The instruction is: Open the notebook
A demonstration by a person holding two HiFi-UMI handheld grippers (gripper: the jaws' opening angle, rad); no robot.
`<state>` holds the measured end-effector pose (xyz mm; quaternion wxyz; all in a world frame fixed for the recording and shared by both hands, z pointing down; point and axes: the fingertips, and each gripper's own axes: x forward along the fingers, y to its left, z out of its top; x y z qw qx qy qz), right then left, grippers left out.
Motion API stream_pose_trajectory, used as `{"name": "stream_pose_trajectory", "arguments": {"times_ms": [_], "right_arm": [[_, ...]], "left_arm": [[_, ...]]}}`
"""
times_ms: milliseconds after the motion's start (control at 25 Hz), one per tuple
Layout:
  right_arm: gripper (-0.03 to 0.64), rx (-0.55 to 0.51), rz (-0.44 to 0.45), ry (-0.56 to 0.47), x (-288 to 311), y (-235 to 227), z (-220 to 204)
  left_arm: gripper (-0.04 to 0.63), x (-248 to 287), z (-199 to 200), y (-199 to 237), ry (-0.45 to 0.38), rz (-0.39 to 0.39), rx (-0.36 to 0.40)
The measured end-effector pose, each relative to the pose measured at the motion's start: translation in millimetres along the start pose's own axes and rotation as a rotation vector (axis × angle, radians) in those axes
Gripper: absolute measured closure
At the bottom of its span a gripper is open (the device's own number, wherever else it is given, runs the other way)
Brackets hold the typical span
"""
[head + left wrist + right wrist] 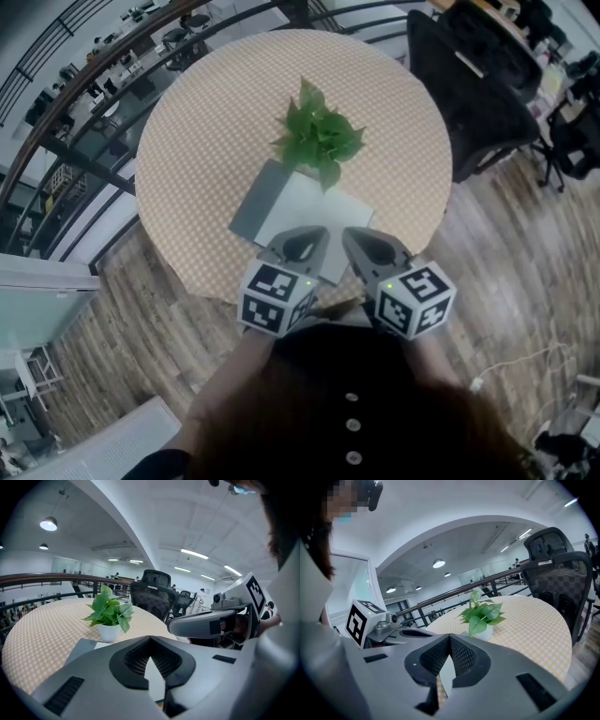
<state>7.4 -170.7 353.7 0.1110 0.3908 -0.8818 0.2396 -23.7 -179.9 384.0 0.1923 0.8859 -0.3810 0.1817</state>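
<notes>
While both claws are held side by side over the near rim of the round checked surface (206, 122), the notebook (291, 211) is seen lying flat on it just beyond them, between the claws and a potted plant (319, 136). The notebook is shown as two panels set edge to edge: a grey one (261, 202) to the left and a larger pale one (314, 216) to the right. Whether the grey panel is a folded-back cover or a page cannot be told. The line where the panels meet is turned askew, running from beside the pot down toward the near left, so the longer stretch of the pair is laid crosswise in front of the person, sloping from upper left to lower right in the head view. The far corner is placed close by the white pot (109, 632), and the near edge is partly covered by the claws. The left claw (150, 638) is closed, its tips pressed together with nothing gripped; only a sliver of the pale panel is glimpsed through the gap behind the tips. The right claw (450, 635) is likewise closed on nothing, with the pale panel and checked cloth seen through its gap. Whether either claw touches the notebook cannot be made out. A black office chair (469, 94) is parked beyond the surface on the right.
</notes>
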Motion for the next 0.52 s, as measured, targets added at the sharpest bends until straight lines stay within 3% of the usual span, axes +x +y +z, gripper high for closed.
{"name": "stream_pose_trajectory", "arguments": {"times_ms": [520], "right_arm": [[0.607, -0.005, -0.025, 0.001, 7.0, -9.4, -1.1]], "left_arm": [[0.588, 3.4, 12.2, 2.2, -0.027, -0.018, 0.002]]}}
